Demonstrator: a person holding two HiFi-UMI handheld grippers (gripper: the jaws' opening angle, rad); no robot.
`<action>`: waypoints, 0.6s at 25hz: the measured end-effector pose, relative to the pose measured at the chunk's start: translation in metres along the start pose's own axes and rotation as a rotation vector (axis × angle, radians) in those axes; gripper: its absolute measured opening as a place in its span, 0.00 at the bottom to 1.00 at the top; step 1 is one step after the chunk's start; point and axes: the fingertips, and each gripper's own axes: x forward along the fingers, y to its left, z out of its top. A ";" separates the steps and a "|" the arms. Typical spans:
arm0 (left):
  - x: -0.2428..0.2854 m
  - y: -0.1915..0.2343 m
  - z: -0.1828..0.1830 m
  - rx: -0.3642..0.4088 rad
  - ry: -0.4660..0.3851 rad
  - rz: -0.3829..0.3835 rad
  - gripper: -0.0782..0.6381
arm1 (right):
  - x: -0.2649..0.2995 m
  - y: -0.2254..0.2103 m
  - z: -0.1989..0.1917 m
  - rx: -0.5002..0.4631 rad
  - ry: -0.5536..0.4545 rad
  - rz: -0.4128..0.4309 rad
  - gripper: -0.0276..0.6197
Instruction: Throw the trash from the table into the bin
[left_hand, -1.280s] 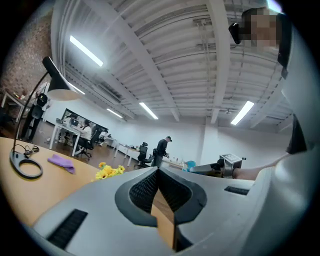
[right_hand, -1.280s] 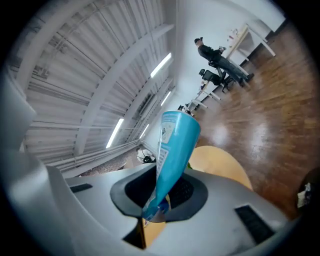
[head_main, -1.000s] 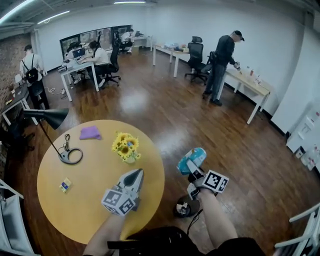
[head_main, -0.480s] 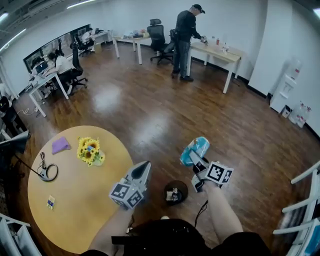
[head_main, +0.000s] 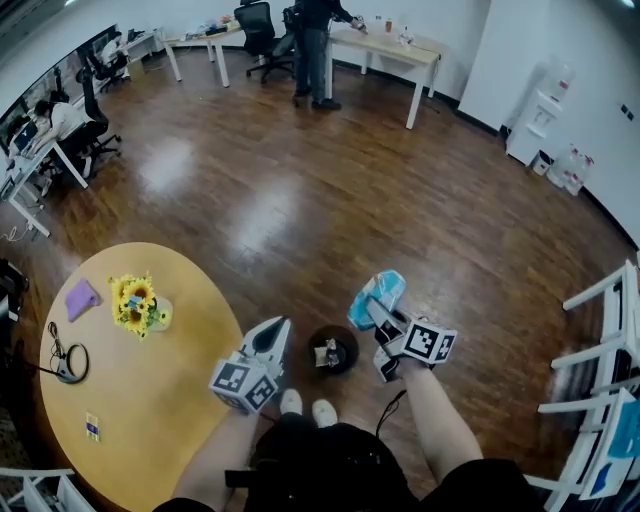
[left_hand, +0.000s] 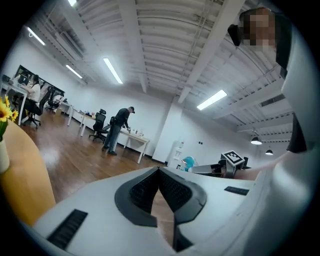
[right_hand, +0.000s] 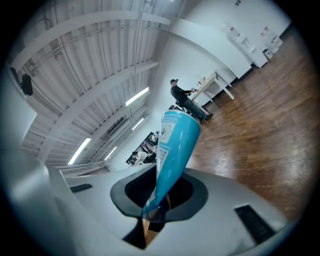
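Since the blue packet (head_main: 376, 298) is pinched by its narrow lower end in the right tool (head_main: 380, 316), its wider end stands free above the jaws. In the head view it hangs in the air just to the right of the black bin (head_main: 349, 340) on the floor, not over it. To drop it well, I would carry the right tool across until the packet sits squarely above the bin's mouth. I would then tip it downward and only after that part the jaws. A light wrapper let go off-centre would likely flutter past the rim. The left tool (head_main: 277, 328) has its jaws together on nothing and hovers at the bin's other side, by the edge of the tabletop (head_main: 150, 390), where a small card (head_main: 92, 427) lies.
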 end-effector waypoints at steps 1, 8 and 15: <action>0.001 0.003 -0.005 -0.012 0.008 0.003 0.11 | 0.000 -0.004 -0.007 -0.007 0.020 -0.012 0.12; -0.001 0.023 -0.051 -0.088 0.097 0.022 0.11 | 0.012 -0.050 -0.077 0.043 0.168 -0.129 0.12; 0.009 0.034 -0.103 -0.124 0.191 0.028 0.11 | 0.016 -0.105 -0.142 0.064 0.287 -0.278 0.12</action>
